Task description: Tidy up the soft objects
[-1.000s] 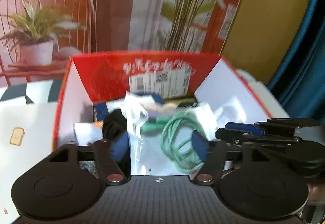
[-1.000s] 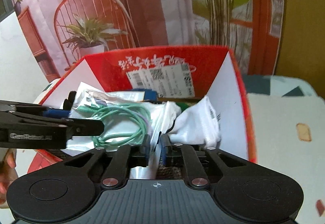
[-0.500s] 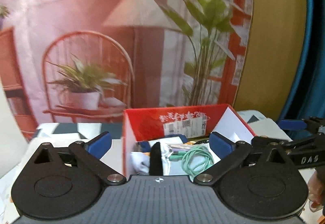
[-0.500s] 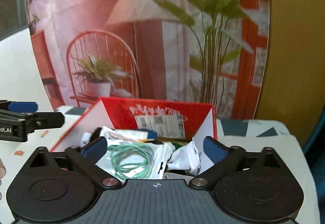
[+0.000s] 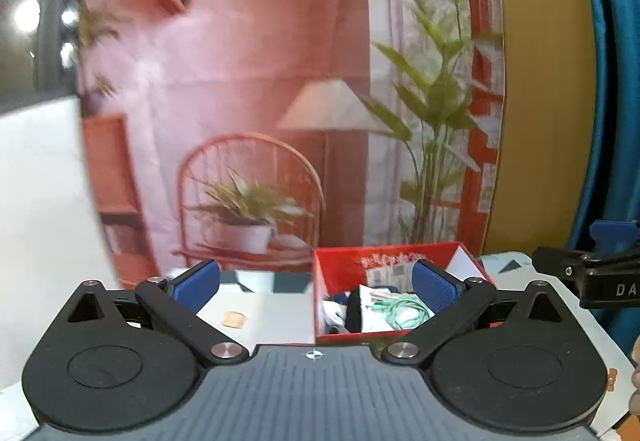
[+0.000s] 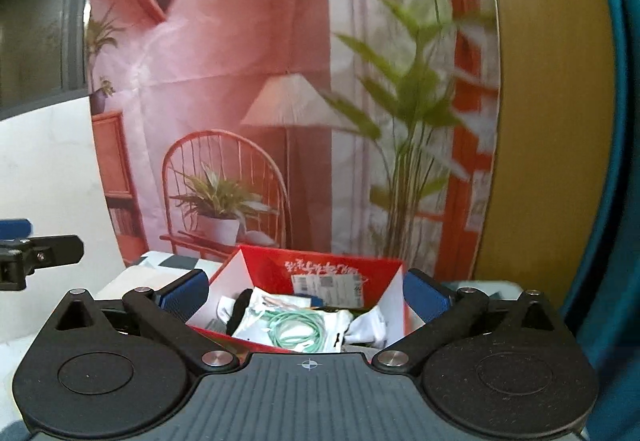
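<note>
Red box (image 6: 320, 267): open-topped cardboard carton, red outside, white inner flaps, a printed label on its far inner wall; it stands on the table (image 5: 276, 315) in front of the backdrop.
Green cable (image 6: 298, 329): pale green coil inside a clear plastic bag (image 6: 256, 321), lying on top of the pile in the box, near its front edge.
White cloth (image 6: 370, 323): crumpled soft item in the box, just right of the cable as the right wrist view shows it.
Black item (image 5: 353, 311): dark soft piece in the box, left of the bag; its kind cannot be told.
Left gripper (image 5: 316, 283): jaws spread fully wide, just been opening, nothing between the blue pads; it is held back from the box, which shows beyond its right finger.
Right gripper (image 6: 306, 291): jaws likewise spread fully wide, just been opening, empty; the box sits framed between its fingers but well beyond them.
Table surface: white covering with a small toast print (image 5: 234, 319) left of the box.
Backdrop (image 6: 224, 89): printed scene of a chair, potted plants and a lamp; somewhat blurred.
Obstructions: each gripper's own body hides the near edge of the box.
</note>
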Demonstrator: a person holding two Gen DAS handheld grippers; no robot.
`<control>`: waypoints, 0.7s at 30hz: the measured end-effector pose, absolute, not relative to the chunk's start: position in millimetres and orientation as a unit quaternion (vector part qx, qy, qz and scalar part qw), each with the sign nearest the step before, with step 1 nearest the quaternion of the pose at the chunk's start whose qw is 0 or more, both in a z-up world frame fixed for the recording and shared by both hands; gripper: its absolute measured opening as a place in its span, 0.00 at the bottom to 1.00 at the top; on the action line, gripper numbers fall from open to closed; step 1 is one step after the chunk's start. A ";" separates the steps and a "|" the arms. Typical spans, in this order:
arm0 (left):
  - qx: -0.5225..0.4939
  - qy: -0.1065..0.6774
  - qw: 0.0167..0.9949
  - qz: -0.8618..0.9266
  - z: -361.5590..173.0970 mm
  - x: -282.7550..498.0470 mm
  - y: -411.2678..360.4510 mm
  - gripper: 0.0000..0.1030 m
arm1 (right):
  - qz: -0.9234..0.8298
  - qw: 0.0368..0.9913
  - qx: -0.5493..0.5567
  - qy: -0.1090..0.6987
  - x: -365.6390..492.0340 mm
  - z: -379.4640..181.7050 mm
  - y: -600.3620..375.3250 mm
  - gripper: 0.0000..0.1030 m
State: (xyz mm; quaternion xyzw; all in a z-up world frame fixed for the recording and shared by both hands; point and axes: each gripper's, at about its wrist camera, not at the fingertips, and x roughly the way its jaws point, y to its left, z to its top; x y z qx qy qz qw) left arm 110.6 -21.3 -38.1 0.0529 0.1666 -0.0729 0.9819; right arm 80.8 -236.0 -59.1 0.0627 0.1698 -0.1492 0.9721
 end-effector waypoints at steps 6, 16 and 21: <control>0.019 0.159 0.984 -0.080 -16.6 57.0 -6.7 1.00 | -0.146 0.975 0.061 0.156 31.0 -26.9 -195.0 1.00; 0.039 0.161 0.984 -0.061 -16.8 33.8 -7.2 1.00 | -0.166 0.974 0.062 0.144 -13.8 -10.5 -172.9 1.00; 0.041 0.166 0.983 -0.061 -19.7 33.5 -7.4 1.00 | -0.167 0.972 0.070 0.150 -14.9 -13.6 -176.5 1.00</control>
